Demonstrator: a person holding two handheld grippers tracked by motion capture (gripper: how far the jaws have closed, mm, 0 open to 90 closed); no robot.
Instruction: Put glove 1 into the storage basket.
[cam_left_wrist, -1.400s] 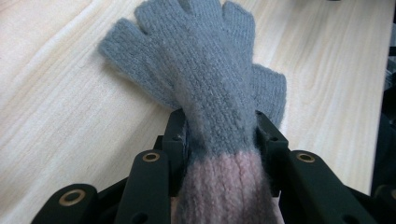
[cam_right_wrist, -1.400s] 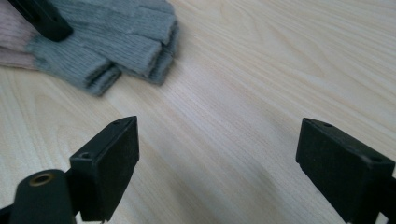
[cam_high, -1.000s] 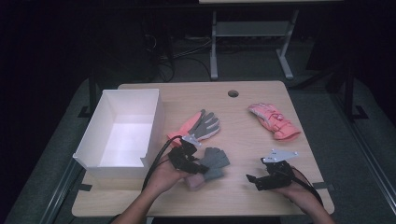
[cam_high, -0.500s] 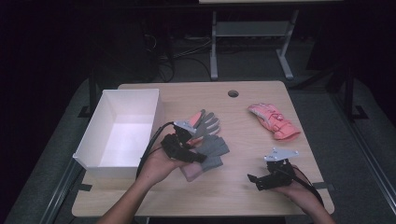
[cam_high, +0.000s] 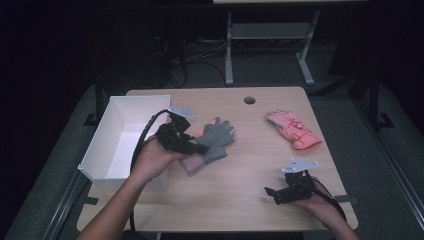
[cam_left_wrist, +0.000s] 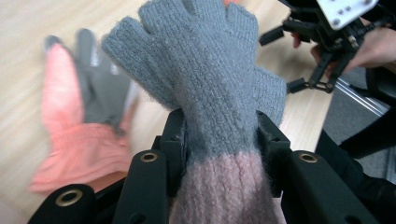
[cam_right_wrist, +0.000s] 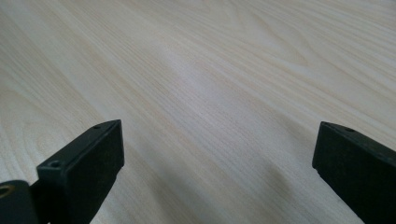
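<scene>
The grey knit glove, with its pink cuff, sits clamped between the jaws of the left gripper; we see the black jaws pressing in on both sides just where the grey wool meets the pink. We can read no brand, label or writing on it, nor on anything else on the table.

Compared with half a second ago, we find the left gripper farther up the table and closer to the white box, and the glove has gone with it. A second ago the same gripper was low on the table, near its front edge. The right gripper has kept its place near the front right edge of the table throughout.

In the high view the glove spreads out from the left gripper's tips toward the middle of the table, fingers pointing away from the person, just right of the box. It covers most of a pink and grey work glove that lies flat on the wood; in the left gripper view that one shows to the left of the knit glove.

A pink padded glove lies well apart, toward the far right of the table.

The right gripper's jaws stand wide apart with bare wood between them.
</scene>
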